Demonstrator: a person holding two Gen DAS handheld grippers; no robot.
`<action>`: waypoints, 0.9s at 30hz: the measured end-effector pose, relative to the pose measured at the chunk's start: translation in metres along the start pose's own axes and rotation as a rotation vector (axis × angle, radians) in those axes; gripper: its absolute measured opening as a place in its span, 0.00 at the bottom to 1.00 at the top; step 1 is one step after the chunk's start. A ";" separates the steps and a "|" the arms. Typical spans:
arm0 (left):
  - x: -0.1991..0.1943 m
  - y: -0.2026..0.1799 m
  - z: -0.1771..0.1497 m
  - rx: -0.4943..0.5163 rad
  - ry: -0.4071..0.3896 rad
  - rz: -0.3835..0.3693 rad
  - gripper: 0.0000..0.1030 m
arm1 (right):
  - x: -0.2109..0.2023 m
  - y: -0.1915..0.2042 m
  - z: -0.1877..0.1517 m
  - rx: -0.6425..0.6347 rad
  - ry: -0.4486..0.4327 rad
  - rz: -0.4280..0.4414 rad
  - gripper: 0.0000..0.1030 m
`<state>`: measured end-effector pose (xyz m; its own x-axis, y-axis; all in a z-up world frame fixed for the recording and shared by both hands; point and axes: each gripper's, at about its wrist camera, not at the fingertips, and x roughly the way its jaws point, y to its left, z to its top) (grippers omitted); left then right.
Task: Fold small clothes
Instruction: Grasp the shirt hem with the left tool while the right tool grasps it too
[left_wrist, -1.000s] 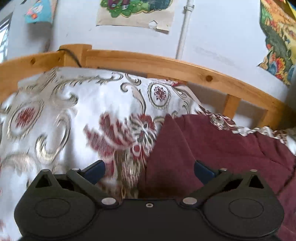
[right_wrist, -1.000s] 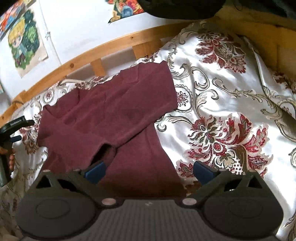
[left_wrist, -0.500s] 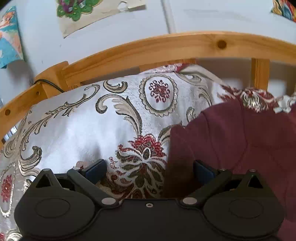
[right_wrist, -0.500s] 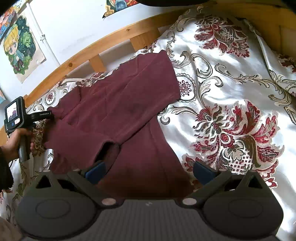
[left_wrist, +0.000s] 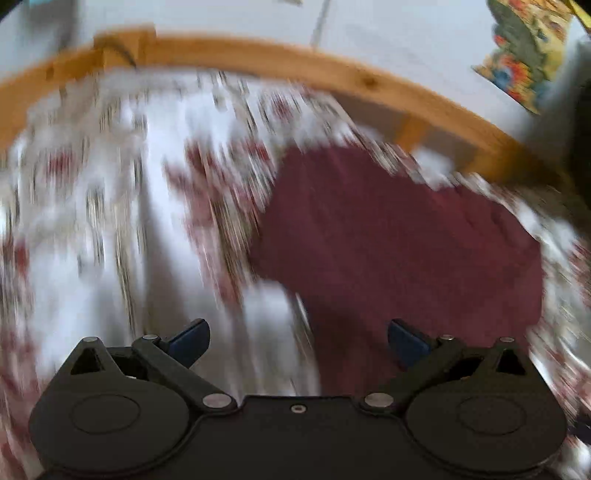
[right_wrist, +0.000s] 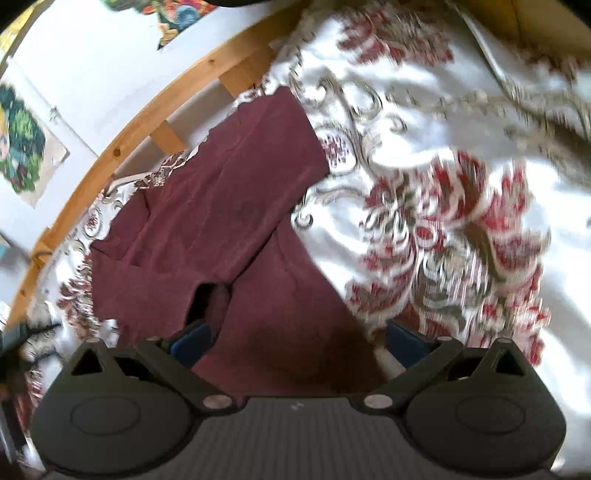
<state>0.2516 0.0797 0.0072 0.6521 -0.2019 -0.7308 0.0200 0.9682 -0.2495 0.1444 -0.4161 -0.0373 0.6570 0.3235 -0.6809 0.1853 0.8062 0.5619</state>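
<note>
While both claws, left claw (left_wrist: 297, 341) and right claw (right_wrist: 295, 341), gape wide and empty, the maroon garment (right_wrist: 229, 206) should be pinched at its hem corners, judged best for a square fold.

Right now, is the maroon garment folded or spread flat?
Partly folded: the maroon garment has one panel doubled diagonally over its lower layer on the floral bedspread.

The maroon garment (right_wrist: 221, 206) is matt cloth with a soft, slightly napped look, and it takes no shine. Under it, the bedspread (right_wrist: 443, 155) is glossy satin-like cloth, white with woven red and grey-gold flourishes (bright highlights run along its folds). Behind the garment, the bed rail (left_wrist: 332, 74) is smooth pale wood with visible knots. The posters (right_wrist: 22, 147) above that rail look like matt paper. Both grippers' bodies are matt black plastic.
</note>
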 end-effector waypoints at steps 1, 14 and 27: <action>-0.006 -0.001 -0.012 0.000 0.036 -0.034 0.99 | 0.000 -0.002 -0.001 0.019 0.012 0.006 1.00; -0.008 0.003 -0.086 -0.098 0.159 -0.069 0.87 | -0.015 -0.025 -0.010 0.149 0.020 0.066 0.99; 0.024 0.010 -0.089 -0.196 0.252 -0.152 0.36 | -0.007 -0.026 -0.012 0.150 0.050 0.059 0.76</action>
<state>0.1994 0.0714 -0.0694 0.4452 -0.3954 -0.8034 -0.0587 0.8824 -0.4668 0.1260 -0.4332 -0.0524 0.6332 0.3954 -0.6654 0.2575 0.7032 0.6628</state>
